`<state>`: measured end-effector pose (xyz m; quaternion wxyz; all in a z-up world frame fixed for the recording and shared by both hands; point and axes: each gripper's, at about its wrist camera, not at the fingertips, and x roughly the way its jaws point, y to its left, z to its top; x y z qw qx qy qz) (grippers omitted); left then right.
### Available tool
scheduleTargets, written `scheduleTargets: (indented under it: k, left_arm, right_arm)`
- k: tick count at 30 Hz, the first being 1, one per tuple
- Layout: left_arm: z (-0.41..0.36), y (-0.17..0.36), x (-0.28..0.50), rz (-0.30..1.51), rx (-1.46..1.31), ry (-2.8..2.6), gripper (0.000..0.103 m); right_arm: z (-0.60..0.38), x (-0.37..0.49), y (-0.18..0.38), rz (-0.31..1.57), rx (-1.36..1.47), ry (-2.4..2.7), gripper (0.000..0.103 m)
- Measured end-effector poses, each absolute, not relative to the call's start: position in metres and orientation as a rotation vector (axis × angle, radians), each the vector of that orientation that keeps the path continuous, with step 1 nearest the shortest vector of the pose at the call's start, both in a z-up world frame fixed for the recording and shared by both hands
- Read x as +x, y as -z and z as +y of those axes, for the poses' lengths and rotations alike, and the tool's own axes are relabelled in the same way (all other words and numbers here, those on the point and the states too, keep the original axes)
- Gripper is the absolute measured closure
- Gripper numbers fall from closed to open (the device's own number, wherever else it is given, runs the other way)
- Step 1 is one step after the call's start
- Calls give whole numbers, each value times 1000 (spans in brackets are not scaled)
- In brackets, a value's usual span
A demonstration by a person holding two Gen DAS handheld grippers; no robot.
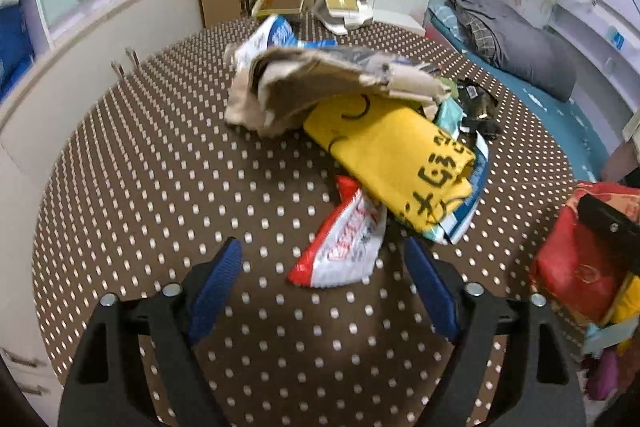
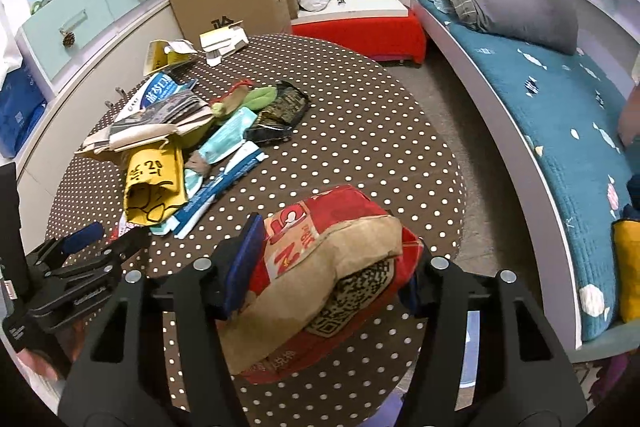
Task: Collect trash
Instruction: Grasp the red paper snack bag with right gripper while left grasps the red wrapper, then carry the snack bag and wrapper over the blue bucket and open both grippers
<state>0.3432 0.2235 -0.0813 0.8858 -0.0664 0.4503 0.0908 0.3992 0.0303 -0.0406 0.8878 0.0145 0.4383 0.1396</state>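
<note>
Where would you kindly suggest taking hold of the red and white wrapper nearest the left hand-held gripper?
Probably its near, wide end, coming straight ahead and down. The wrapper lies flat, its near end free between the open fingers of the left hand-held gripper, while its far end is tucked under the yellow bag.

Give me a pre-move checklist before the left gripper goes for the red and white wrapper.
1. Left gripper open: ok.
2. Red and white wrapper between its fingers: ok, just ahead, lying on the table.
3. Wrapper free of the pile: not ok, its far end meets the yellow bag.
4. Right gripper holding the red paper bag: ok.
5. Red paper bag's opening ready to take trash: cannot tell.
</note>
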Motion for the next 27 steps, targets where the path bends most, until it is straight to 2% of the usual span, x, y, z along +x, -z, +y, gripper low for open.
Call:
scheduleTargets:
  k: [1, 3, 5, 15, 27]
  left_arm:
    - [220, 81, 344, 931, -97, -209, 58]
    - [220, 79, 343, 934, -97, -230, 82]
    - [224, 77, 339, 948, -132, -218, 93]
    - [217, 66, 303, 932, -163, -209, 94]
    - [166, 50, 288, 900, -111, -124, 95]
  right_arm:
    - [29, 400, 41, 913, 32, -290, 45]
    - [27, 399, 41, 913, 34, -288, 45]
    - [26, 398, 41, 912, 33, -287, 45]
    - [14, 382, 35, 892, 42, -293, 45]
    - [-24, 360, 24, 859, 70, -252, 45]
